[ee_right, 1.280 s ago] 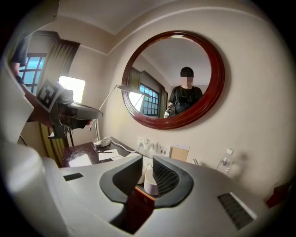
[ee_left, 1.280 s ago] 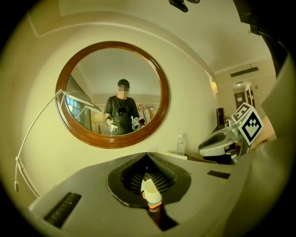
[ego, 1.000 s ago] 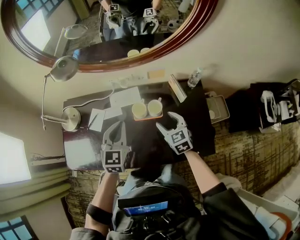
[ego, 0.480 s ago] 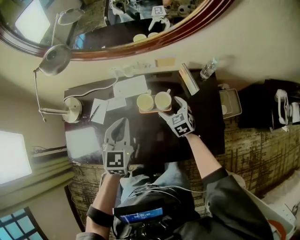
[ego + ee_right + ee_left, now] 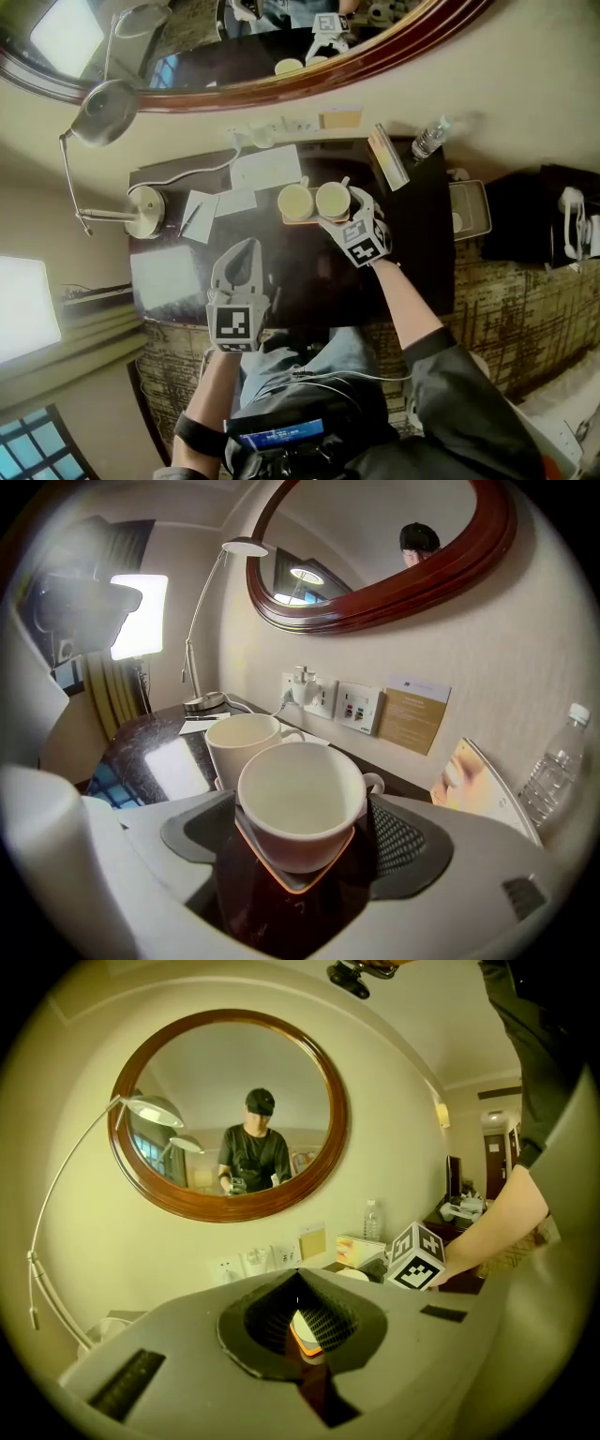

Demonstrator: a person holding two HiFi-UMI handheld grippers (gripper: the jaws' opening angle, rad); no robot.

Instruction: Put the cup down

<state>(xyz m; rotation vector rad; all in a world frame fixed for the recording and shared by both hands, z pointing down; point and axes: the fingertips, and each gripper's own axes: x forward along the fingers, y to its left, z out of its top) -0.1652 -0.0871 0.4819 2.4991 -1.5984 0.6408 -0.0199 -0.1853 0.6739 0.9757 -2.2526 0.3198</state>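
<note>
Cup (image 5: 300, 803): white, empty, upright, set on a small orange-edged tray (image 5: 298, 881) at the wall side of the dark desk (image 5: 412, 262). Its handle is turned to the right in the right gripper view.

Second cup (image 5: 242, 742): same kind, also upright. It is placed just beside the first on the same tray, on the side toward the lamp (image 5: 142, 212).

Right gripper (image 5: 343, 217): held low at the tray, with the jaws spread wide and just opened. The first cup is seen standing between them, one pad on each side, and no squeeze on it is shown.

Left gripper (image 5: 246, 249): jaws brought fully together with nothing between them. It is held over the near part of the desk, well apart from the tray.

Mirror (image 5: 394, 45): oval, dark wood frame, mounted on the wall above the desk.

Water bottle (image 5: 431, 139): clear, stood at the far right corner of the desk.

Booklet (image 5: 387, 157): propped just beside the bottle.

Papers (image 5: 265, 169): white sheets, laid between the lamp base and the tray.

Sockets (image 5: 361, 705): fitted in the wall behind the cups, with a tan card (image 5: 412, 719) next to them.
</note>
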